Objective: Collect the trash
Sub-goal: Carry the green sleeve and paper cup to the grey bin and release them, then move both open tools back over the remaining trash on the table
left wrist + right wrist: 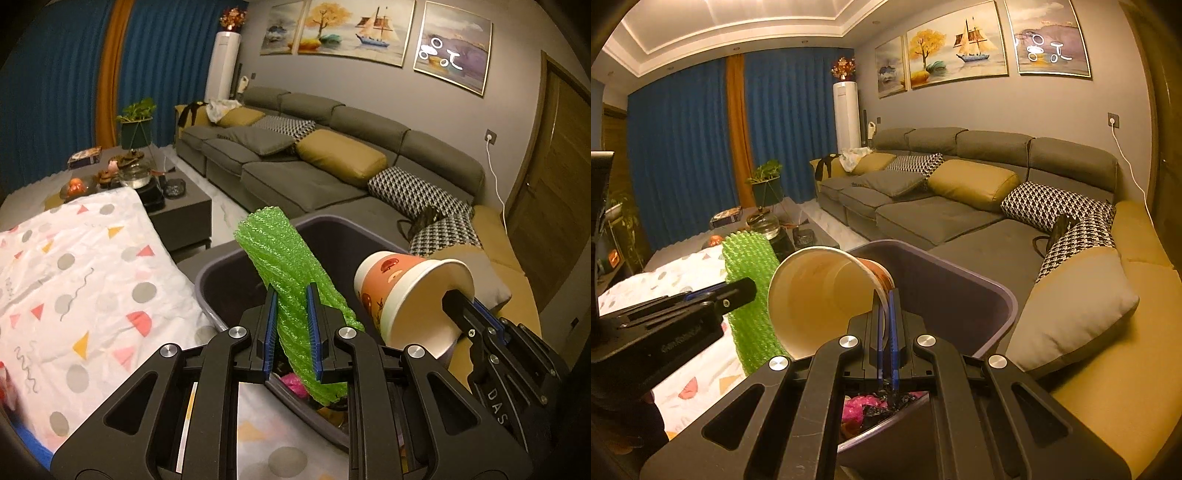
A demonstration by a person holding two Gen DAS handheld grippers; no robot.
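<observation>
Trash: ribbed green foam, paper cup

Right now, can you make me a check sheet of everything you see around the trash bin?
Surface: white cloth with coloured shapes covers the table beside the bin.
Job's things: green bubbly foam sleeve and orange-patterned paper cup, both held over the grey plastic trash bin.
Clutter: pink and dark scraps already lie in the bin.
Grippers: left hand-held gripper is shut on the sleeve; right hand-held gripper pinches the cup's wall.
Cables: white cord hangs from a wall socket.
Surroundings: grey sofa with mustard and houndstooth cushions, blue curtains, three paintings.
</observation>
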